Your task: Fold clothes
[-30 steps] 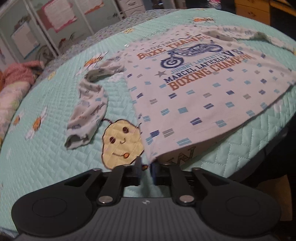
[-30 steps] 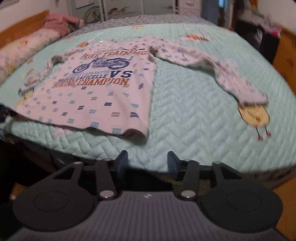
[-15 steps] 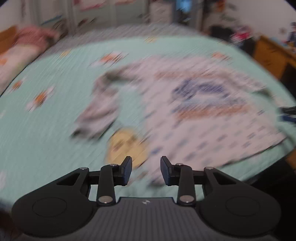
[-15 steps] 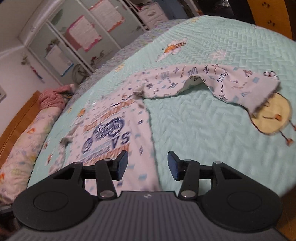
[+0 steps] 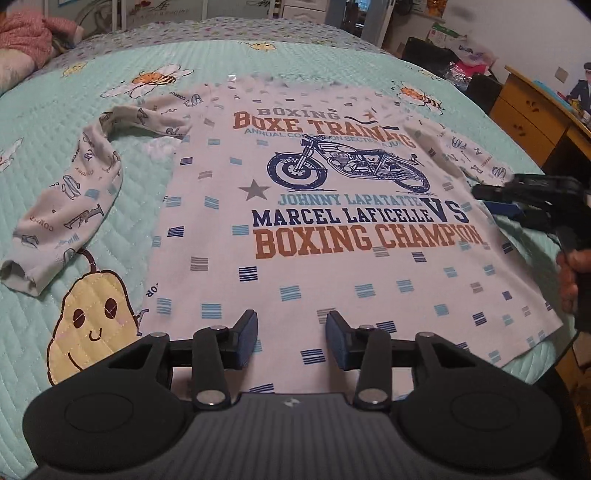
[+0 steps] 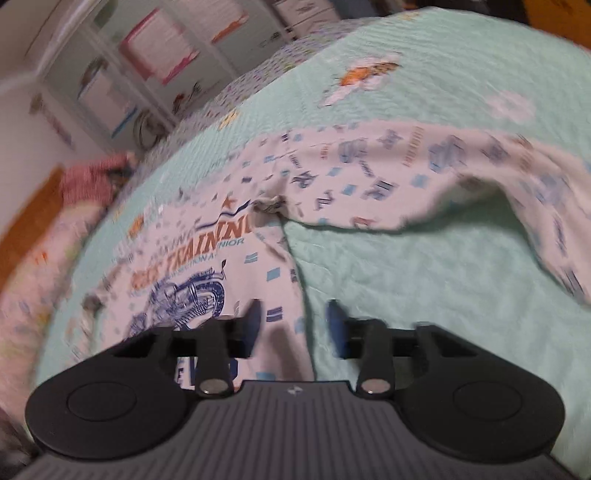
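A white long-sleeved shirt (image 5: 332,229) with a motorcycle print and "BOXING CHAMPION" lettering lies flat, front up, on the bed. Its left sleeve (image 5: 77,199) bends down toward the hem side; its right sleeve (image 6: 443,173) stretches out across the quilt. My left gripper (image 5: 291,338) is open above the shirt's hem, holding nothing. My right gripper (image 6: 293,325) is open over the shirt's right side edge, with nothing between its fingers. It also shows at the right of the left wrist view as the right gripper (image 5: 517,199), held by a hand (image 5: 570,280).
The mint quilted bedspread (image 5: 74,110) carries bee and pear patches (image 5: 88,325). A pink bundle (image 5: 26,33) lies at the bed's far left. A wooden dresser (image 5: 532,110) stands at the right, white cabinets (image 6: 147,74) behind the bed.
My left gripper let go of the hem corner, opened and swung right to face the shirt's middle. My right gripper moved forward along the shirt's right edge toward the sleeve.
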Tool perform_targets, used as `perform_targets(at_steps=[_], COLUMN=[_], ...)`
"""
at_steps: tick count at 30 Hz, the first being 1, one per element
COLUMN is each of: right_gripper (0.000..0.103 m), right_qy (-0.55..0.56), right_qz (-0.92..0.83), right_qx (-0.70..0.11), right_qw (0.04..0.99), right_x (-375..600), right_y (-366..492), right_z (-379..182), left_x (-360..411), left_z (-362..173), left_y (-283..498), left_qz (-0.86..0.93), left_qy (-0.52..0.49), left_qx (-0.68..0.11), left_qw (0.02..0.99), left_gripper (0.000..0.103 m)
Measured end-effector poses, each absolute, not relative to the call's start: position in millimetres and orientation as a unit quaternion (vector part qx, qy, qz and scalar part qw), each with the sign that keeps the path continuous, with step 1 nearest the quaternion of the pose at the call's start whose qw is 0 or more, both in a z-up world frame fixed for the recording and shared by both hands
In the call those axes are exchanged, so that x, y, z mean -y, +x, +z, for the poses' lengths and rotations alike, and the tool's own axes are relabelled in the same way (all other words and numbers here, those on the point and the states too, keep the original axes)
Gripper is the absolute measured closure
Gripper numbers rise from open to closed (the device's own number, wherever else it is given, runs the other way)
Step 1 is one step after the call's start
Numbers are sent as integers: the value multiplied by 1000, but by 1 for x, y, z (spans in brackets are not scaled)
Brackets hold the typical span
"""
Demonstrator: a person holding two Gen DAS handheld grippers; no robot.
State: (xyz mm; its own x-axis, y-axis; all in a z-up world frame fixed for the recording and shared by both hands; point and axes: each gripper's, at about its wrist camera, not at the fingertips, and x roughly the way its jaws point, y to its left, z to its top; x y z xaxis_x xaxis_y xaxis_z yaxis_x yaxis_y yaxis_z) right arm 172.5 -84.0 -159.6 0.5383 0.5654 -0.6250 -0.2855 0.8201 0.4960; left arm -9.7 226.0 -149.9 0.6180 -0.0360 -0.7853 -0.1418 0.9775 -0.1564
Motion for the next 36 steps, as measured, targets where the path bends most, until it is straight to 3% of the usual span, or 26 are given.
perform_targets(at_steps=[1,2,7,11,14,17,22,24,26,27,29,36], right_gripper=[98,100,100,101,101,94,93,86,91,103,96,91], right_qy=[156,146,120,165,192,233,262,268,269,269,270,251], right_qz=[252,252,231,234,228,204,304,335,332,330,327,319], right_qx=[-414,-414,-401,-413,-412,-393,-372,-396,-398,-399,-401,-438], right_qw=[861,862,878,864,861,866,837,812,812,812,812,802], right_x=[79,76,85,102,109,127,129,127,130,131,133,133], right_y=[175,176,178,185,182,169,122,112,106,103,96,77], right_z=[-160,-161,-157,-166,-166,-159,-134,-139,-139,-138,-138,-145], left_x=[-227,-227,-225,-222,-224,-224,-217,-218,-221,-222,-222,-221], left_z=[-151,-151,-151,-152,-153,-154,-154,-155,-155,-155,-155,-155], left_y=[-9,-8,-8,-7,-6,-7,-8,-8,-8,-8,-9,-12], left_qz=[30,31,29,31,31,33,38,36,33,31,28,29], left_qy=[-105,-109,-95,-82,-81,-82,-64,-66,-69,-70,-66,-60], left_qx=[-437,-438,-443,-444,-444,-442,-439,-438,-437,-437,-436,-431], left_qw=[893,892,891,892,892,893,896,896,896,896,897,900], left_gripper=[58,58,58,57,57,57,55,55,54,54,54,53])
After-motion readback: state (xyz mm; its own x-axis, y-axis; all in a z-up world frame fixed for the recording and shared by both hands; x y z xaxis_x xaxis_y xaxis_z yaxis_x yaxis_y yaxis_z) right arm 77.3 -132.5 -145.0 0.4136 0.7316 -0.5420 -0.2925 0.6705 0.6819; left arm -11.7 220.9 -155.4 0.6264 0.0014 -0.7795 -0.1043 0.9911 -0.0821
